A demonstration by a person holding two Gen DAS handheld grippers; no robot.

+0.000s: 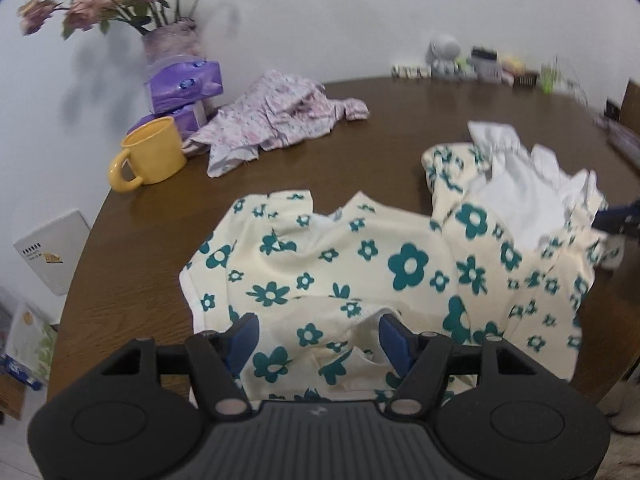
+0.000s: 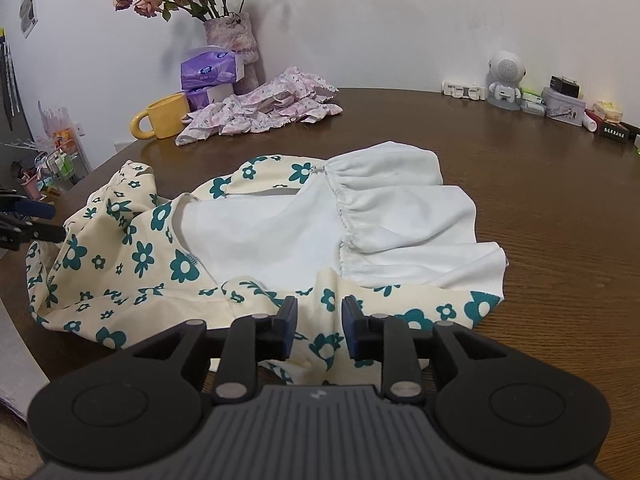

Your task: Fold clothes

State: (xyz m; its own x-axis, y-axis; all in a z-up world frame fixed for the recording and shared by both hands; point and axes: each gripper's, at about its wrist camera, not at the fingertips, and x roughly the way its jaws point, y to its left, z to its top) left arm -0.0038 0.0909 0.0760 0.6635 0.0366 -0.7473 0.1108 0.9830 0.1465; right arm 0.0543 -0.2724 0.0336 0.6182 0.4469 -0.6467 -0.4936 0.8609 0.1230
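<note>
A home: wooden table (image 2: 540, 200) with flower vase (image 2: 232, 36), tissue packs (image 2: 208, 70), mug (image 2: 164, 118).

left wrist: close, angled down, facing wall | right wrist: same | shared: cream green-flowered cotton garment (image 1: 360, 272) (image 2: 132, 264), round brown wooden table (image 1: 400, 120) (image 2: 540, 208)

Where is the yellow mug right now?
The yellow mug stands at the table's far left edge in both wrist views, beside the crumpled pink floral garment and in front of the purple tissue packs.
</note>
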